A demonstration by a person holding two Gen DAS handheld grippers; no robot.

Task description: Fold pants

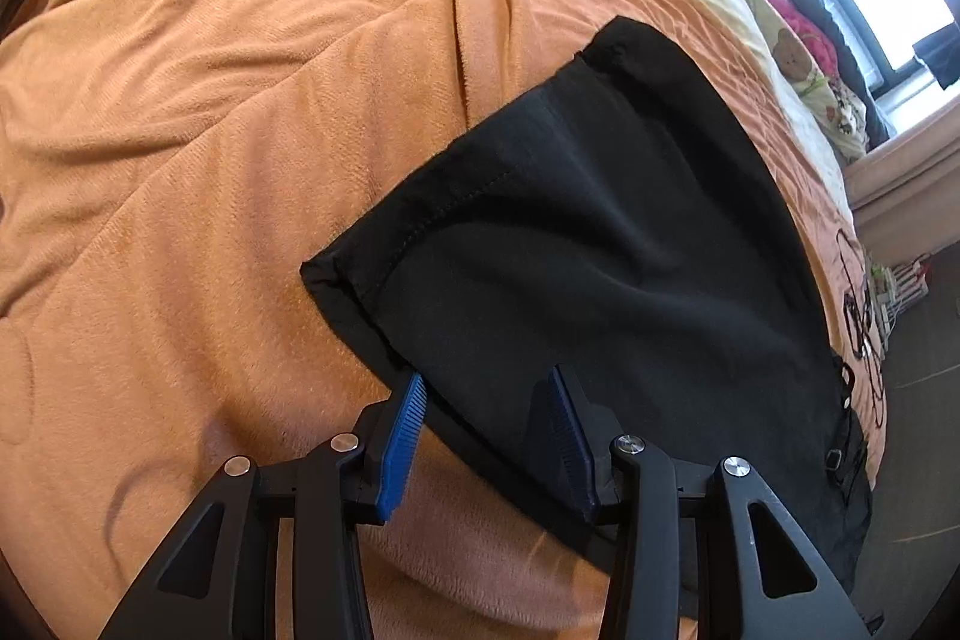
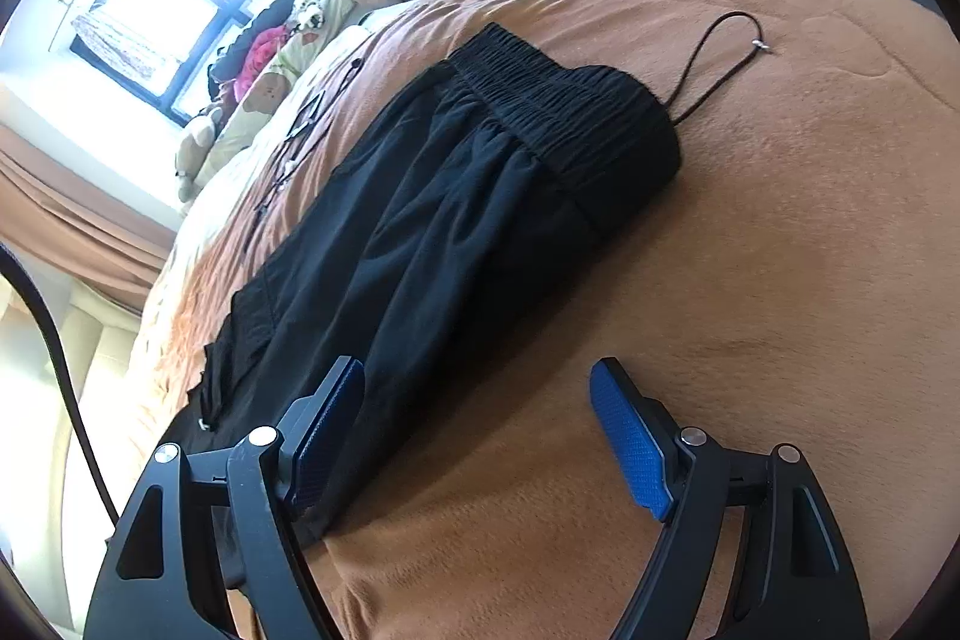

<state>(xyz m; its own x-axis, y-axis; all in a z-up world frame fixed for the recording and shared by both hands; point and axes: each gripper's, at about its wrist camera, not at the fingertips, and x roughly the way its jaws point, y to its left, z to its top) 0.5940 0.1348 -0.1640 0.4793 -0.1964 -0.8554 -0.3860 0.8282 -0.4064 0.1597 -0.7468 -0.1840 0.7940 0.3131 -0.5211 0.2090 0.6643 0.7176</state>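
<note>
Pants (image 1: 600, 232) lie flat on the bed blanket (image 1: 180, 160), legs stacked, near its window-side edge, prob. staged for the next fold. Left gripper (image 1: 489, 388) spread, straddling the hem-end edge; right gripper (image 2: 480, 382) spread wide beside the mid-leg edge (neither pinches cloth). Waistband (image 2: 558, 112) toward the foot corner. No containers in use.

pants (image 1: 600, 250) far edge hidden over bed curve, windowsill clutter (image 2: 264, 58) blurred

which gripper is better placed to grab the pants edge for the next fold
Left. The left gripper is open with the pants edge between its fingers; the right gripper is open mostly over bare blanket.
</note>
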